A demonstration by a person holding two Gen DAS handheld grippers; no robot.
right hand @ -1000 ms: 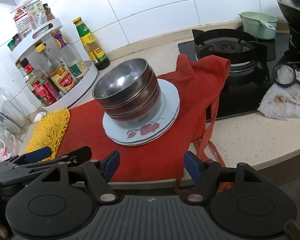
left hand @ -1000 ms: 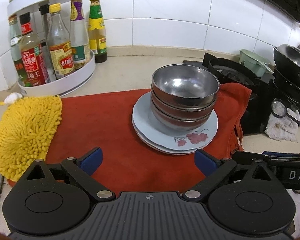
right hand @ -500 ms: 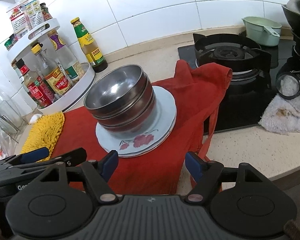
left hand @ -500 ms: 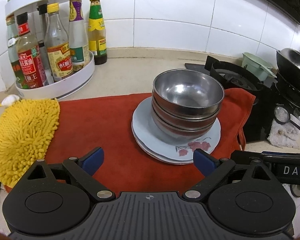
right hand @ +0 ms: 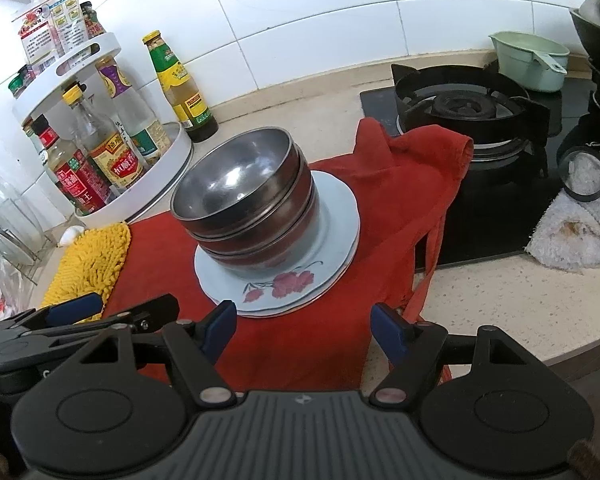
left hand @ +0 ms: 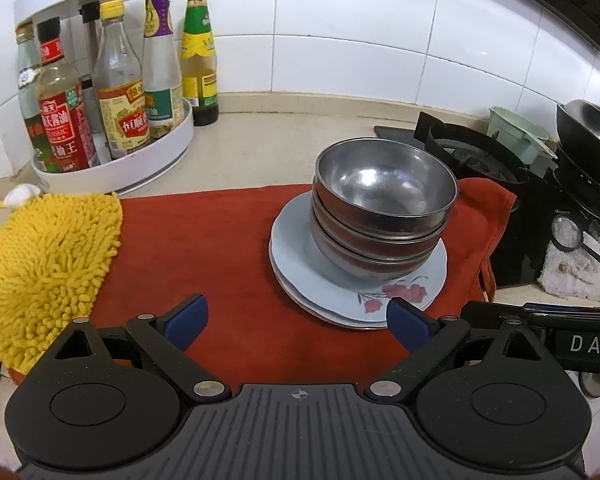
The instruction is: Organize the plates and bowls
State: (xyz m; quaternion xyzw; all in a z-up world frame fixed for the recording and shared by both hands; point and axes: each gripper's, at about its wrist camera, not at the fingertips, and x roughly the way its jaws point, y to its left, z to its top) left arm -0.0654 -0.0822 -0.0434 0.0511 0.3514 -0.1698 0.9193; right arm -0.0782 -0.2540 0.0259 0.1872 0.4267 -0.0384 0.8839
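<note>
Three nested steel bowls (left hand: 384, 208) (right hand: 244, 196) stand on a small pile of pale blue plates (left hand: 416, 292) (right hand: 332, 248) with a red flower print, all on a red cloth (left hand: 204, 248) (right hand: 388, 200). My left gripper (left hand: 296, 322) hovers open in front of the pile, nothing between its blue pads. My right gripper (right hand: 304, 330) is open too, just short of the plates' near rim and holding nothing. In the right wrist view the left gripper (right hand: 72, 308) shows at the lower left; in the left wrist view the right gripper's body shows at the lower right.
A white rotating rack (left hand: 112, 168) (right hand: 140, 196) of sauce bottles stands at the back left, with a yellow mop-like cloth (left hand: 40, 264) in front. A black gas stove (right hand: 460, 112), a green scoop (right hand: 528, 60), a wok (left hand: 588, 136) and a white rag (right hand: 580, 232) fill the right.
Both views have shifted slightly, so the bowl-and-plate pile sits a little nearer and lower. Both grippers stay open and empty.
</note>
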